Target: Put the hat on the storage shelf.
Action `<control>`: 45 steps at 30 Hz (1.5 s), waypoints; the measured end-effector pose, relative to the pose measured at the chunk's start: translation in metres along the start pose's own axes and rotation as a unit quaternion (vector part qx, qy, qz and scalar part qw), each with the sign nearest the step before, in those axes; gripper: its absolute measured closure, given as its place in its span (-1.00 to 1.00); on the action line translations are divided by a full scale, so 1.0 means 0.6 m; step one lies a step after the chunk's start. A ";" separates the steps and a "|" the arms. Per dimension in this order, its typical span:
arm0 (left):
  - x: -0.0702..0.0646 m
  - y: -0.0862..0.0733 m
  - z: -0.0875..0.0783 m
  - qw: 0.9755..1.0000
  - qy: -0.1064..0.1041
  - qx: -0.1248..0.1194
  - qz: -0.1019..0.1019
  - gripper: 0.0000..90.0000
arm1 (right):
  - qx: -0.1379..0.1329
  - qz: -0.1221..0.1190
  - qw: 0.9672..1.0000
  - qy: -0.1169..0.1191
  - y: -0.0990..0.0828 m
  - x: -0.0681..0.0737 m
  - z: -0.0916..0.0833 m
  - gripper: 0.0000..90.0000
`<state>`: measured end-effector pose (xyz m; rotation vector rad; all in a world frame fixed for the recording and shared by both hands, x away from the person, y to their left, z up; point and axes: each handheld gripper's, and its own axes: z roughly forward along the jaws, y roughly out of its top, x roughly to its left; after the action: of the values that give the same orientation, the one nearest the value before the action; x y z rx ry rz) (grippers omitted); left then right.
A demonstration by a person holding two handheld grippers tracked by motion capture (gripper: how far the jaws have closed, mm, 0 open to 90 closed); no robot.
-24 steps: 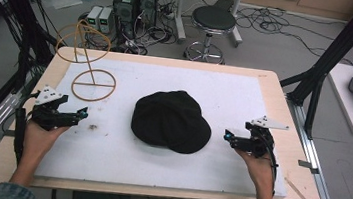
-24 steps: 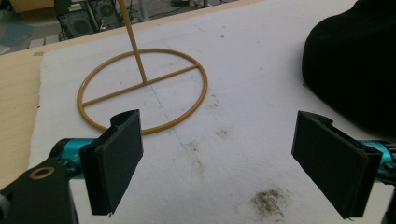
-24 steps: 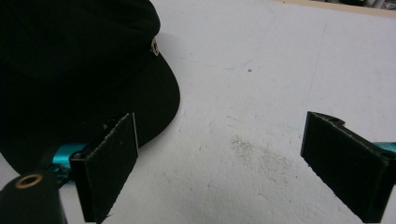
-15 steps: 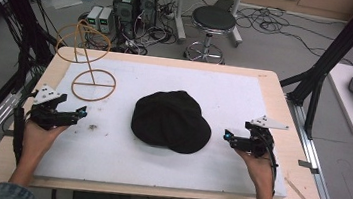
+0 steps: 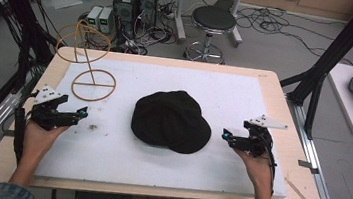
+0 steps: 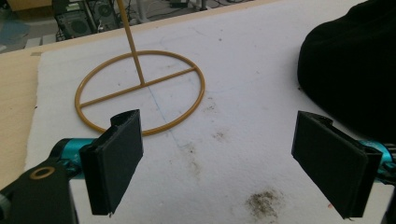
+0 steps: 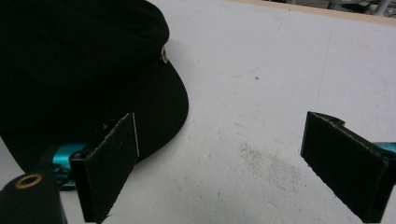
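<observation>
Cap [image 5: 171, 120] is sitting flat in the middle of the white mat [image 5: 225, 92] on the surface, brim pointing toward my right side. Both claws are parked either side of it, not touching anything. Left claw [image 5: 81, 114] has its jaws spread wide with nothing between them, and in the left gripper view I'm looking at bare mat, the round base of the yellow wire stand [image 6: 140, 91], and the dark crown off to one side. Right claw [image 5: 226, 134] is wide open too and empty, with the brim [image 7: 163, 112] just beside one jaw in the right gripper view.

So I'd call this the very start: lining up, no grab yet. My guess is the cap ends up on that stand at the far left. Next move probably wants the right claw slid in low so one jaw goes under the brim edge, then pinch. Soft fabric, so I'd expect the crown to sag once lifted.
</observation>
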<state>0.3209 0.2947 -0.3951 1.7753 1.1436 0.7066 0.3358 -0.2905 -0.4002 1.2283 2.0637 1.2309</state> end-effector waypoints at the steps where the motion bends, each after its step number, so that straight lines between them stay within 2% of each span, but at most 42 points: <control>1: 0.000 0.000 0.000 1.000 0.000 0.000 0.000 -0.62 | -0.002 -0.001 1.000 0.001 0.001 0.001 0.000 -0.76; 12: 0.003 0.003 -0.003 1.000 -0.003 -0.005 -0.005 -0.62 | -0.022 -0.025 0.999 0.018 0.039 0.036 0.004 -0.76; 13: 0.004 0.004 -0.004 1.000 -0.002 -0.006 -0.005 -0.62 | -0.024 -0.031 0.999 0.025 0.053 0.044 0.012 -0.76; 15: 0.004 0.006 -0.005 1.000 0.000 -0.009 -0.006 -0.62 | -0.025 -0.032 0.999 0.028 0.058 0.047 0.015 -0.76; 16: 0.003 0.008 -0.006 1.000 -0.001 -0.010 -0.004 -0.62 | -0.029 -0.039 0.998 0.039 0.074 0.057 0.024 -0.76; 18: 0.003 0.010 -0.007 1.000 0.000 -0.010 -0.003 -0.62 | -0.028 -0.042 0.998 0.041 0.080 0.061 0.028 -0.76; 19: 0.002 0.010 -0.006 1.000 -0.002 -0.011 -0.003 -0.62 | -0.029 -0.054 0.997 0.046 0.096 0.073 0.037 -0.76; 25: 0.004 0.010 -0.004 1.000 -0.004 -0.009 -0.004 -0.62 | -0.035 -0.065 0.995 0.062 0.126 0.094 0.057 -0.76; 28: 0.002 0.011 -0.002 1.000 -0.006 -0.008 -0.003 -0.62 | -0.038 -0.080 0.993 0.075 0.139 0.117 0.080 -0.76; 30: 0.001 0.011 -0.001 1.000 -0.008 -0.008 -0.001 -0.62 | -0.039 -0.082 0.993 0.078 0.141 0.121 0.084 -0.76; 34: 0.002 0.011 -0.001 1.000 -0.009 -0.009 -0.002 -0.62 | -0.049 -0.091 0.990 0.100 0.149 0.143 0.105 -0.68; 37: 0.003 0.010 -0.003 1.000 -0.008 -0.009 -0.004 -0.62 | -0.044 -0.093 0.989 0.103 0.154 0.152 0.114 -0.68; 38: 0.003 0.011 -0.004 1.000 -0.008 -0.010 -0.004 -0.62 | -0.042 -0.096 0.988 0.114 0.158 0.161 0.124 -0.68; 45: 0.004 0.012 -0.008 1.000 -0.010 -0.012 -0.007 -0.62 | -0.029 -0.111 0.985 0.129 0.164 0.190 0.157 -0.70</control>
<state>0.3205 0.2972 -0.3867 1.7486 1.1280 0.6906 0.3918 -0.1279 -0.3556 0.8214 2.2565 1.3910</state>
